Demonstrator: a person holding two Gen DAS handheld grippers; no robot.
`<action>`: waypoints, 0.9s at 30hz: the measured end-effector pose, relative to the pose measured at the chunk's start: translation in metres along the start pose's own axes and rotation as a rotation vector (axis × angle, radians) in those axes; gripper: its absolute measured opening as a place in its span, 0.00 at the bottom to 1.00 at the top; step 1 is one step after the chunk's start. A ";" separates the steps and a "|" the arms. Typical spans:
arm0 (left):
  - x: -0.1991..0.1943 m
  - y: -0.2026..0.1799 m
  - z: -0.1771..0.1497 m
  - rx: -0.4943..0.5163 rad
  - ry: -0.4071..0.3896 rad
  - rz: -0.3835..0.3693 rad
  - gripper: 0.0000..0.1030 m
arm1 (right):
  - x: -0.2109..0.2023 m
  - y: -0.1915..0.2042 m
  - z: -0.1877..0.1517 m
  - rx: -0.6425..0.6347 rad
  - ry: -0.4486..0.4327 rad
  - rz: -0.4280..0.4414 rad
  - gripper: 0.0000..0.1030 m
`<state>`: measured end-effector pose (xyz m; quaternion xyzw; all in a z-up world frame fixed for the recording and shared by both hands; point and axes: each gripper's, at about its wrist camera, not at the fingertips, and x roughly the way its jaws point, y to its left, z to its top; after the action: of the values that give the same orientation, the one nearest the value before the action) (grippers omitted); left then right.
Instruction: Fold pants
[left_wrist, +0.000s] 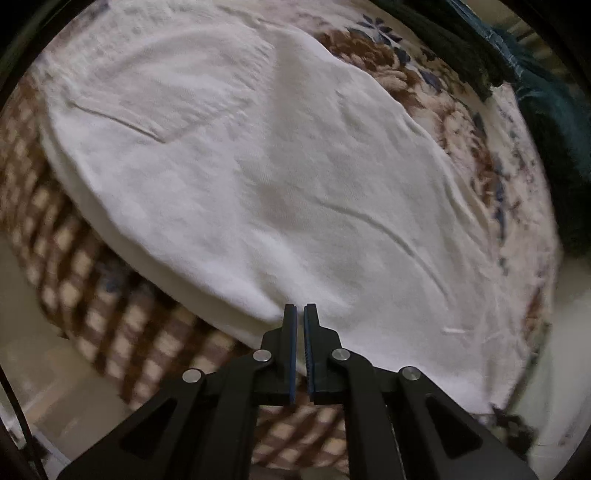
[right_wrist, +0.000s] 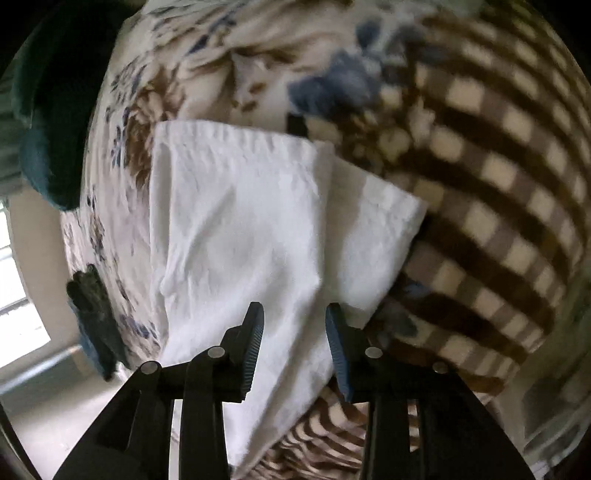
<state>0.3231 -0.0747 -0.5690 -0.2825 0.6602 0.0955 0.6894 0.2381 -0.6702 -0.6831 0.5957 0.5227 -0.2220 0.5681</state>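
A bed is covered by a plush blanket (left_wrist: 436, 96), printed in two patterns: large brown and cream flowers with small blue sprigs on one part, a brown and cream check (right_wrist: 491, 192) on the other. The pile looks soft and fleecy; the check is blurred in both views.

The white pants (left_wrist: 266, 177) are laid on the blanket, across the boundary between the floral and the checked part. The cloth is a matte woven fabric with a faint pebbled grain. In the left wrist view it is spread broad and nearly flat, marked by a few long shallow creases and one slanted seam or pocket line near the far side. In the right wrist view the pants (right_wrist: 236, 229) appear as a long folded panel with a straight, slightly puckered far edge, and a second layer is seen sticking out from beneath on the checked side.

A dark teal, fringed fabric (left_wrist: 546, 110) is bunched at the edge of the bed, well apart from the pants.

The left gripper (left_wrist: 300, 314) is black with blue ribbed pads; its jaws are brought together, tips at the near edge of the white cloth. Whether cloth is pinched cannot be told.

The right gripper (right_wrist: 294, 317) is of the same build. Its jaws stand apart, white cloth showing in the gap, the pads not pressing on it.
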 end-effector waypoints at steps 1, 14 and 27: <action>0.002 0.000 0.000 -0.015 0.008 -0.027 0.05 | 0.002 -0.001 0.001 0.004 -0.008 -0.002 0.36; 0.029 0.008 0.006 -0.193 0.032 -0.091 0.05 | 0.010 0.027 -0.009 -0.102 -0.120 0.004 0.04; 0.008 0.026 -0.016 -0.200 0.061 -0.094 0.08 | 0.004 0.007 -0.011 -0.111 -0.048 -0.118 0.04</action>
<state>0.2973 -0.0630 -0.5836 -0.3833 0.6542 0.1199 0.6409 0.2416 -0.6573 -0.6808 0.5259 0.5546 -0.2400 0.5986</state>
